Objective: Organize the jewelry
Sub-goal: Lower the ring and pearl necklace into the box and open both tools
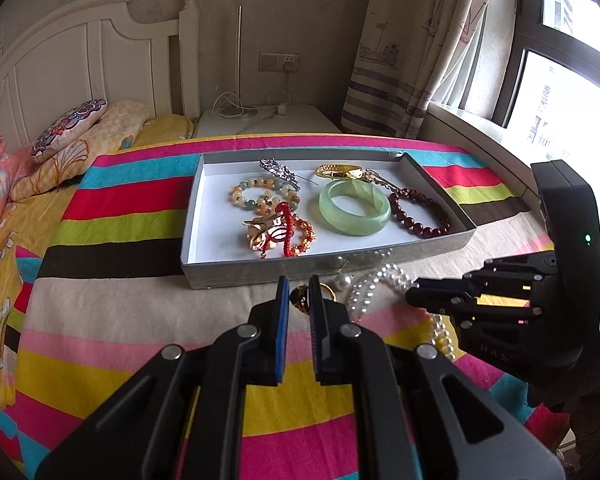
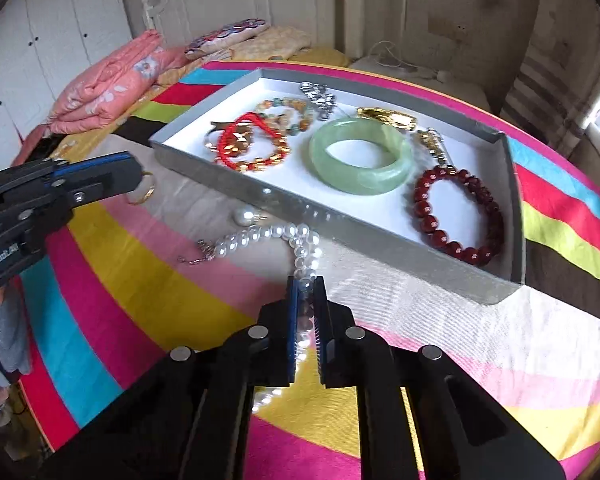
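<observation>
In the right wrist view, the right gripper [image 2: 305,286] at lower centre is clamped on the pearl necklace [image 2: 278,236], which trails up over the striped blanket [image 2: 140,280] toward the grey tray [image 2: 340,220]. The tray holds a green bangle [image 2: 362,156] and a dark red bead bracelet [image 2: 458,216]. The left gripper [image 1: 299,285] stands slightly parted just before a gold ring [image 1: 327,292].

Striped bedspread [image 1: 120,200], white headboard [image 1: 80,52], folded pink quilt [image 2: 112,80], patterned curtain [image 1: 412,48], wall socket [image 1: 279,62], white nightstand [image 1: 268,122]
</observation>
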A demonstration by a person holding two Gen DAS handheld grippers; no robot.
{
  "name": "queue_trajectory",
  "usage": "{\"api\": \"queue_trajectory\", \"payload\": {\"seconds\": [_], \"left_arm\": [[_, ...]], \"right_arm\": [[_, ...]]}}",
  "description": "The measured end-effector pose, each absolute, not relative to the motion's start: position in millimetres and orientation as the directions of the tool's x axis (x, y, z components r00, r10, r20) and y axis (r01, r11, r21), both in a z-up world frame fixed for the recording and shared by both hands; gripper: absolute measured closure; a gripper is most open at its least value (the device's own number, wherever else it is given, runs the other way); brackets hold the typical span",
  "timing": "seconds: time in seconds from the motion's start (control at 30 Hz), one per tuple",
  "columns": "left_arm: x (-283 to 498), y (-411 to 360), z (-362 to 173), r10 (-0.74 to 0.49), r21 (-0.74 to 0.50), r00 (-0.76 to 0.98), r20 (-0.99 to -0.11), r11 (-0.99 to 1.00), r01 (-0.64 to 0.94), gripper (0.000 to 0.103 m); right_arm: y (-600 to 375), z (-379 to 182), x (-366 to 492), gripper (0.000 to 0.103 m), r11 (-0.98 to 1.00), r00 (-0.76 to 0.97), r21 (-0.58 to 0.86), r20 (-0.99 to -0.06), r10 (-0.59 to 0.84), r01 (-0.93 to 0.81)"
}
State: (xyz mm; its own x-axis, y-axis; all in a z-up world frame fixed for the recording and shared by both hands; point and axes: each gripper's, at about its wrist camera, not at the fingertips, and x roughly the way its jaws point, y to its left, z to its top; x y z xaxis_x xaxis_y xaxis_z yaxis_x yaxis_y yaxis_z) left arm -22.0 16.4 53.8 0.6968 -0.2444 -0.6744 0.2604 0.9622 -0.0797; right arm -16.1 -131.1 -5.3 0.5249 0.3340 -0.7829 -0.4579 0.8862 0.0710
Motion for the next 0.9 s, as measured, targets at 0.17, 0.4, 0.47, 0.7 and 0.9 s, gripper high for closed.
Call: {"api": "queue_trajectory", "payload": {"seconds": [0.17,0.4,0.47,0.7,0.9], "left_arm": [[-24.6,25.6,59.9,-0.238,-0.081,0.709,-0.664,0.965,0.248,0.094],[-22.7,31.7,73.8,-0.231,-0.078,0.728,-0.646,0.968,0.239,0.094],[-19.9,32.5,79.8,-0.236,-0.081,0.732,-0.639,0.967,0.241,0.094],[12.0,28.2,95.0,-0.235,-0.075,0.731,-0.640,0.967,0.245,0.094],[50.8,29.3,93.4,-0.199,-0.061,0.731,-0.653,0.976,0.211,0.094]], "right_arm": [[-133.9,24.9,-43.7,0.093,0.882,0.629,0.015,-0.695,0.348,-0.471],[-139.4,114.3,-65.5,0.093,0.867,0.744,-0.050,-0.539,0.394,-0.495],[-138.0,133.0,-62.6,0.093,0.868,0.767,-0.075,-0.511,0.388,-0.490],[-134.1,159.1,-14.2,0.093,0.880,0.787,-0.076,-0.489,0.377,-0.469],[-116.9,146.0,31.7,0.093,0.886,0.773,-0.061,-0.518,0.366,-0.460]]}}
